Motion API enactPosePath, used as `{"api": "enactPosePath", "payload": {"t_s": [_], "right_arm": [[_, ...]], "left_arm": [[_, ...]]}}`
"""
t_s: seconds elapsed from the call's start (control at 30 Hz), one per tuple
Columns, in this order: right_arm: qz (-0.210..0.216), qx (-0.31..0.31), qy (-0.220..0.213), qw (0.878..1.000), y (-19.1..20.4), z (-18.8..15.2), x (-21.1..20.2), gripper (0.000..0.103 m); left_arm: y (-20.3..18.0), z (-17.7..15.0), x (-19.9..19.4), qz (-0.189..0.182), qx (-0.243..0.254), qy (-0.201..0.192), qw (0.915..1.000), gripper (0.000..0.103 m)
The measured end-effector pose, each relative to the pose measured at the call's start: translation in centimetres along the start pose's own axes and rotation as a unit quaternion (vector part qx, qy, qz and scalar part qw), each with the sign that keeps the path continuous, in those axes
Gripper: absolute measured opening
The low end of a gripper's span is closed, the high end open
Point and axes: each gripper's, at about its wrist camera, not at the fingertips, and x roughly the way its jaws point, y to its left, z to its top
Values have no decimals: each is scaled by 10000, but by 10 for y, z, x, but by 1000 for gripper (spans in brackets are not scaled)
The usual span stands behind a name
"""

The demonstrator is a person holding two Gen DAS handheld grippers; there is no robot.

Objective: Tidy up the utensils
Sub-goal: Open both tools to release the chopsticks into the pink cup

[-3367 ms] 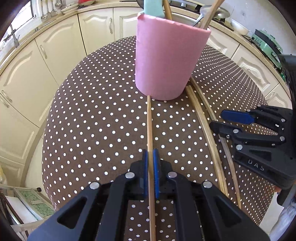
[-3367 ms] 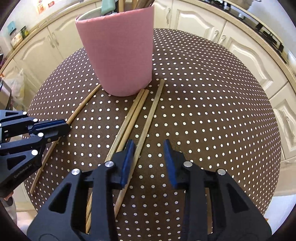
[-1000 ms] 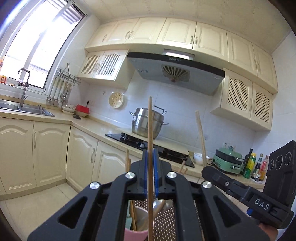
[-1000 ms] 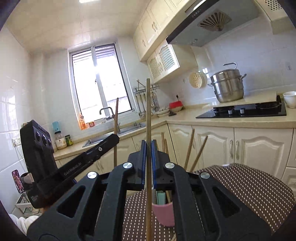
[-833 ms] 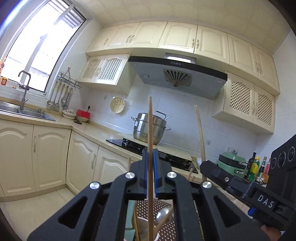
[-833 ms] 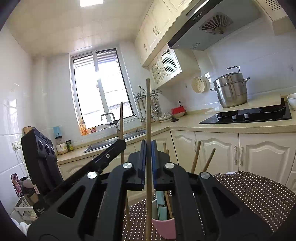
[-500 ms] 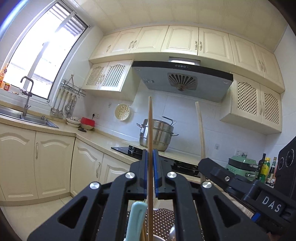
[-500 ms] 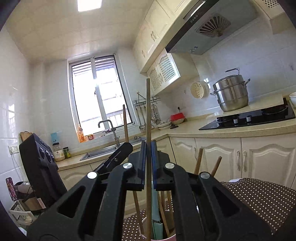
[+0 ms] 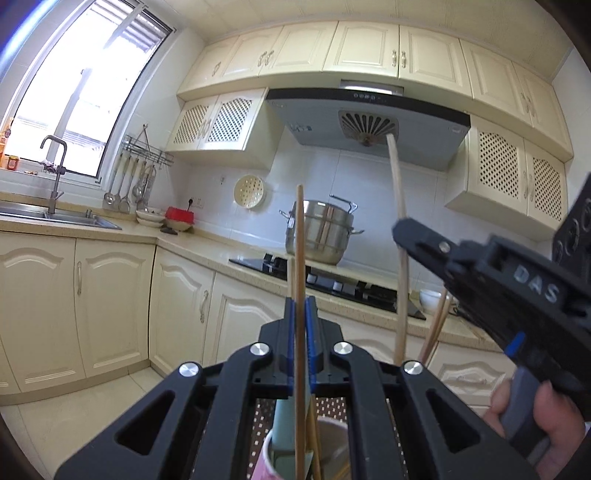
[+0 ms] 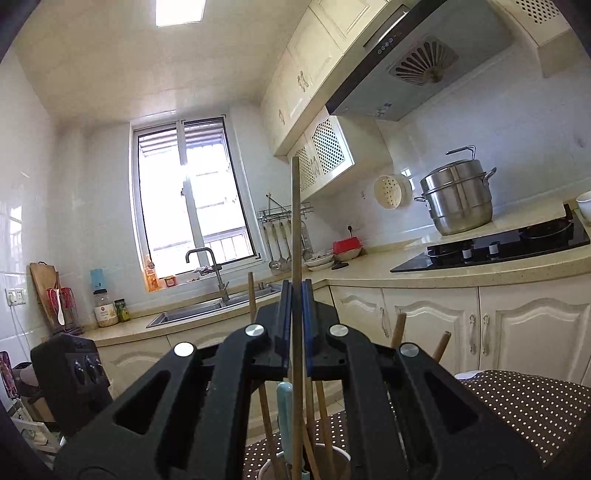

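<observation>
Chopsticks [image 10: 295, 424] upright in pink cup [image 9: 266, 466]

A cream kitchen with white tiled walls. Daylight pours through a window [image 10: 192, 199] above a steel sink [image 9: 55, 218] with a tall tap [image 10: 212, 266]. Cream cupboards [image 9: 110, 306] run under a pale worktop [image 10: 480, 266], with matching wall cupboards [image 9: 369, 48] above, some with lattice doors. A grey cooker hood [image 9: 369, 125] hangs over a black hob [image 10: 498, 247] that carries a steel pot [image 10: 458, 199]. Ladles hang on a wall rack [image 9: 144, 155] near a red bowl [image 9: 179, 216]. A ceiling light [image 10: 181, 11] glows; the floor [image 9: 92, 406] is pale tile.
</observation>
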Motion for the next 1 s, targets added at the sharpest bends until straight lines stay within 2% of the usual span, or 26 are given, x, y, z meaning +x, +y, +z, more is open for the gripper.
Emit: {"api": "enactPosePath", "payload": {"t_s": [0.17, 0.3, 0.4, 0.5, 0.57, 0.6, 0.63, 0.7, 0.8, 1.0], "right_arm": [[-32, -178, 71, 9998, 9, -9, 8, 6], [-89, -319, 184, 9993, 13, -17, 9, 6], [-89, -404, 323, 9986, 16, -22, 7, 6], [-107, -515, 438, 9977, 20, -26, 2, 6], [-137, -568, 499, 9970, 22, -27, -1, 6], [-145, -583, 526, 9968, 22, -28, -4, 6], [-153, -596, 559, 9965, 23, -28, -6, 6], [-193, -611, 615, 9961, 24, -30, -12, 6], [-227, -606, 708, 9954, 25, -32, -18, 6], [-251, -638, 964, 9930, 31, -38, -23, 6]], "left_arm": [[9, -10, -11, -10, -28, 337, 9994, 6], [16, -16, -14, -189, -140, 688, 9974, 7], [23, -19, -20, -69, -253, 662, 9975, 31], [29, -17, -25, -41, -395, 694, 9968, 32], [31, -15, -29, 116, -398, 717, 9966, 39], [32, -14, -31, 274, -365, 734, 9963, 48], [33, -13, -33, 412, -341, 732, 9959, 51], [35, -10, -36, 680, -259, 787, 9942, 51], [38, -8, -38, 1000, -192, 967, 9901, 57], [41, -4, -44, 1432, 32, 1255, 9817, 62]]}}
